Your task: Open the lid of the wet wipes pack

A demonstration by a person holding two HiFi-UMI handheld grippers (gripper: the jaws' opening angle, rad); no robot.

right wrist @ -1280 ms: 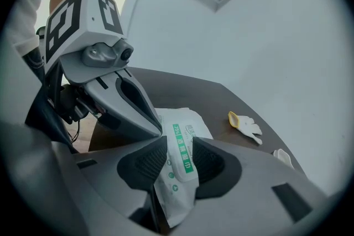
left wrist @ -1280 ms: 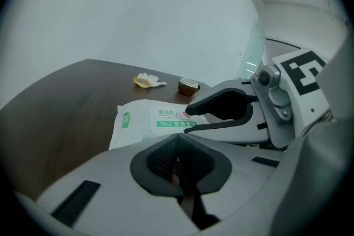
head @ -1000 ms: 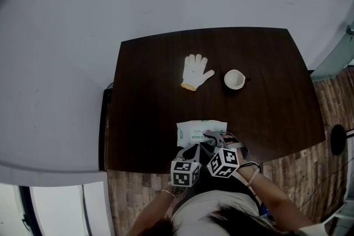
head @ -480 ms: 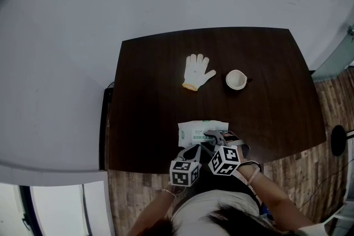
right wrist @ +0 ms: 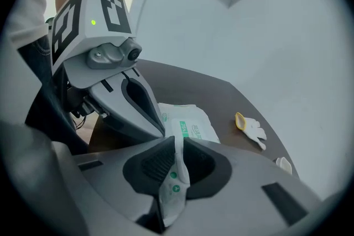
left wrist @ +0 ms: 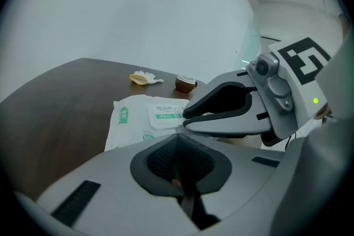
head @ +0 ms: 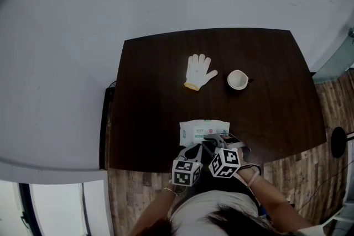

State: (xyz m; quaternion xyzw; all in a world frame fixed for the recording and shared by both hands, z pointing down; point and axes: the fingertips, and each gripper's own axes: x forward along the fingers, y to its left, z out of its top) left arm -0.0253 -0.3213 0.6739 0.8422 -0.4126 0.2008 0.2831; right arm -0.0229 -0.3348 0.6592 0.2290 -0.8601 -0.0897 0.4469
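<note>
Film at the near end of the wet wipes pack [head: 203, 131] sits pinched in the right gripper [right wrist: 176, 147] — its jaws have just been closing there, likely to anchor the pack at the table's [head: 155, 91] near edge. The left gripper [left wrist: 180, 146] waits beside it, jaws together and empty.

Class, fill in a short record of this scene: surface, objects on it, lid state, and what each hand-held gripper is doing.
surface: dark table
main item: wipes pack at the near edge
lid: lies flat, not lifted
other items: white glove, cup
right hand-held gripper: jaws have just been closing, now pinching the pack's thin white edge
left hand-held gripper: jaws together, just short of the pack
</note>
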